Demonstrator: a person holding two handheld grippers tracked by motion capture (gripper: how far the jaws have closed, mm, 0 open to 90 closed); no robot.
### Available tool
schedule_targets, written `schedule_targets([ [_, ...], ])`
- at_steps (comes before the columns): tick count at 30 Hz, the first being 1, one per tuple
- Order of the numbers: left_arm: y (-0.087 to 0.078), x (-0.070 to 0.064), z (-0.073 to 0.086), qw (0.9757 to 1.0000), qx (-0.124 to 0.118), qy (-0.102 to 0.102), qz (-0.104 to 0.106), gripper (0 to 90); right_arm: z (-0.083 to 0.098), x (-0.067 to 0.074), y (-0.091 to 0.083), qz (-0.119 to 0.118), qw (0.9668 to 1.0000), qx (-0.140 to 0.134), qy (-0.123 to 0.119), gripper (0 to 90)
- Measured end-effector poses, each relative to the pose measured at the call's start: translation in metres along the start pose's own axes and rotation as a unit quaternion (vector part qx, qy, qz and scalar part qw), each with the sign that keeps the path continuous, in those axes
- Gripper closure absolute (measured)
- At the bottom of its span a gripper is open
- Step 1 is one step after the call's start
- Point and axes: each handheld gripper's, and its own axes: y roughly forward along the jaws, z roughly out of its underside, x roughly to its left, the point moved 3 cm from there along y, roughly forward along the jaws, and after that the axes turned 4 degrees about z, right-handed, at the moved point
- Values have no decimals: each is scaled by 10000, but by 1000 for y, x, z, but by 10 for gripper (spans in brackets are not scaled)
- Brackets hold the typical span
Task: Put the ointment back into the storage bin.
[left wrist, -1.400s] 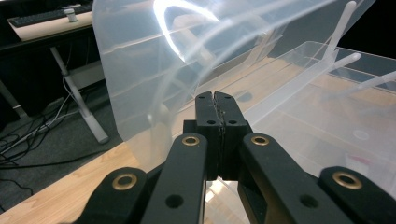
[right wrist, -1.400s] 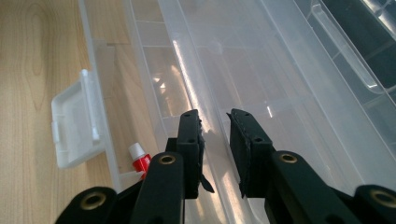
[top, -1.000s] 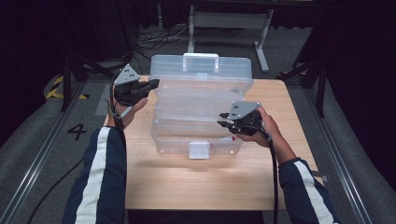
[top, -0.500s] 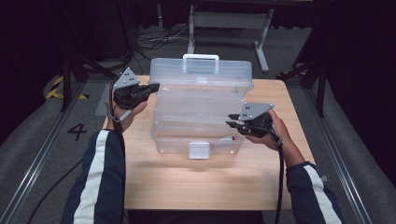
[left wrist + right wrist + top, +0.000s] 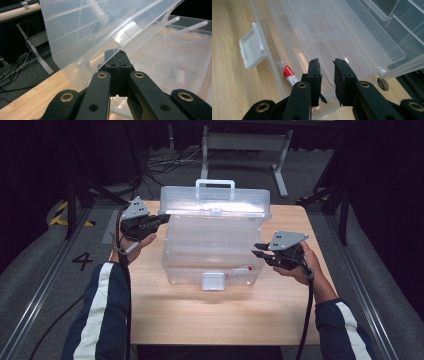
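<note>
Two hand-held grippers: left hand-held gripper (image 5: 159,218) clenched on the clear plastic toolbox's (image 5: 215,242) lid corner, propping it open; right hand-held gripper (image 5: 259,249) released, waiting beside.

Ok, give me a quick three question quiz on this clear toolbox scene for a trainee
1. True or false: the left tongs are shut on the raised lid of the clear plastic tiered toolbox.
2. Which tongs have a gap between their jaws? A left, B right.
3. Fill in: the small tube with the red and white label lies in the toolbox's ____ compartment.

Key: 1 true. 2 B. 3 bottom, near the white front latch.
</note>
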Motion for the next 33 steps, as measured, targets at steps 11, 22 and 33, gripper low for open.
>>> schedule_targets([
  [11, -3, -4, 4, 9998, 139, 104, 94, 900, 14, -3, -15, 46, 9999, 93, 117, 776],
  [22, -9, -6, 11, 9993, 278, 103, 247, 900, 29, -3, -14, 14, 9994, 283, 212, 777],
  [33, -11, -9, 13, 9989, 348, 198, 239, 900, 36, 1, -11, -28, 9990, 387, 221, 779],
])
